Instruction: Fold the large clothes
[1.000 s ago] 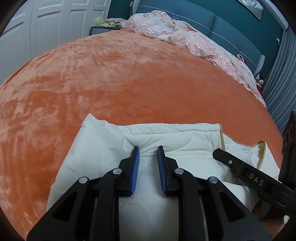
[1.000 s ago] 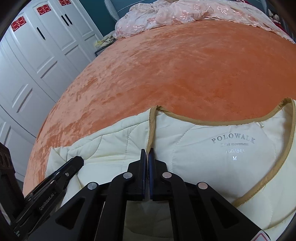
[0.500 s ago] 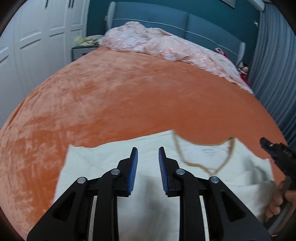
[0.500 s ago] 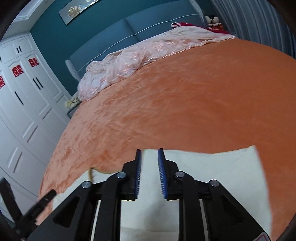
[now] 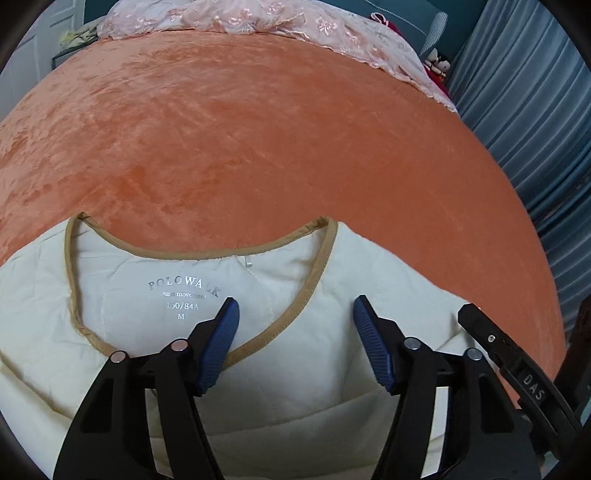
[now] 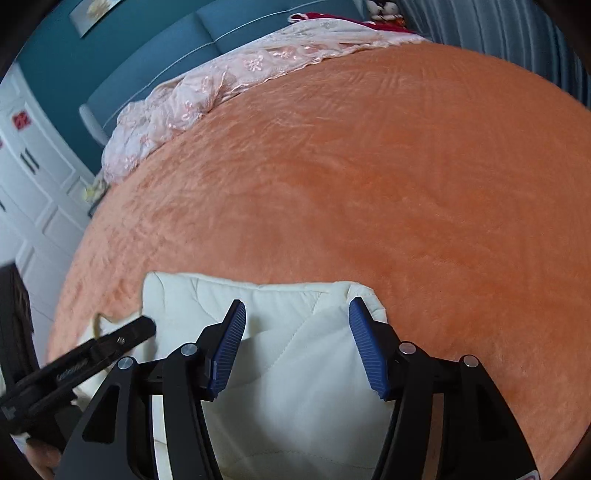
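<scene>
A cream quilted garment [image 5: 369, 295] is spread on the near part of an orange bed cover [image 5: 258, 129], its tan-bound neckline [image 5: 207, 254] turned toward the far side and a printed size label shown inside the collar. In the right wrist view a folded cream edge [image 6: 295, 332] is seen lying flat. The left gripper [image 5: 295, 332] is held over the collar area, jaws well apart — nothing is pinched between them, having just been opening. The right gripper [image 6: 295, 332] is likewise parted, just opened, above the folded edge without gripping it. A pink lace spread [image 5: 258, 18] is bunched at the far end.
</scene>
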`<control>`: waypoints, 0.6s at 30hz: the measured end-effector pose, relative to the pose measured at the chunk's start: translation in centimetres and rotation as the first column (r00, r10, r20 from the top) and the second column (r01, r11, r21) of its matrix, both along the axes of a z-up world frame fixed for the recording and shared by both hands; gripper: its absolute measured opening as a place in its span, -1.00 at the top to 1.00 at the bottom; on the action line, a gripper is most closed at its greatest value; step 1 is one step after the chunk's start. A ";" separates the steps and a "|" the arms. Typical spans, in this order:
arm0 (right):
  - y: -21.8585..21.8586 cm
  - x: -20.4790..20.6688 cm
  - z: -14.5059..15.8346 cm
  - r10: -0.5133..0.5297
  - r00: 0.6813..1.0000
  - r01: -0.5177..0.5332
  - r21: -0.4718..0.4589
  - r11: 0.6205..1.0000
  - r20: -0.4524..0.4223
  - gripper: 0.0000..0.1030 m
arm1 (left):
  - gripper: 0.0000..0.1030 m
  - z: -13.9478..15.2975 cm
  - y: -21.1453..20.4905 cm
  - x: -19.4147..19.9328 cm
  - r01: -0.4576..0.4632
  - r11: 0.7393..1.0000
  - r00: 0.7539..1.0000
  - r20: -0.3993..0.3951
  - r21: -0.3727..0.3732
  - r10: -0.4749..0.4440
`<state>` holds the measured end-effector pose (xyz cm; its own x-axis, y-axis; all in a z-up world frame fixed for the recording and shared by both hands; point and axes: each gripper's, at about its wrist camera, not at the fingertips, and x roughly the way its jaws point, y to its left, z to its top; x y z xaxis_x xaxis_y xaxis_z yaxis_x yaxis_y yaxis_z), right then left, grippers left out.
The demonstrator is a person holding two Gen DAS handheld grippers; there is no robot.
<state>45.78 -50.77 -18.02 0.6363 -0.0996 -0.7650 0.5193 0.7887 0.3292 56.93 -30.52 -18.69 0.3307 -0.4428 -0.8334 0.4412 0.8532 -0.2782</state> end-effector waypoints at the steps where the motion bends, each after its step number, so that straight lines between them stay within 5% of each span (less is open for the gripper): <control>1: 0.2 0.0 0.0 0.004 1.000 -0.004 -0.021 1.000 -0.003 -0.13 | -0.06 -0.5 0.1 0.0 0.001 1.000 1.000 -0.004 0.005 -0.001; 3: -0.1 -0.8 0.2 -0.042 0.999 0.043 -0.034 0.998 0.020 0.02 | 0.10 -0.8 -0.2 -0.2 0.006 1.000 1.000 0.020 0.022 -0.007; 7: -1.3 -2.2 -0.5 -0.128 0.992 0.127 0.038 0.991 0.017 -0.15 | 0.38 -1.2 -0.5 -0.8 0.027 0.998 0.996 0.081 0.051 -0.031; 9: -1.4 -1.8 -1.7 -0.079 0.997 0.080 0.092 0.993 -0.008 0.09 | 0.54 -1.5 -0.6 -1.0 0.021 0.999 0.995 0.101 0.049 -0.026; 11: -0.8 -1.7 -1.5 -0.040 0.999 0.040 0.063 0.997 0.004 0.54 | 0.75 -1.5 -0.5 -1.0 0.014 0.999 0.994 0.106 0.040 -0.018; 13: -0.3 -2.0 -0.6 -0.053 0.998 0.052 0.015 0.999 0.034 0.73 | 0.84 -1.5 -0.5 -1.0 0.007 0.999 0.992 0.122 0.048 -0.013; 18: -0.5 -3.6 -0.5 -0.111 0.989 0.111 0.008 0.994 0.100 0.84 | 0.93 -1.5 -0.6 -1.3 -0.014 0.997 0.988 0.153 0.072 0.003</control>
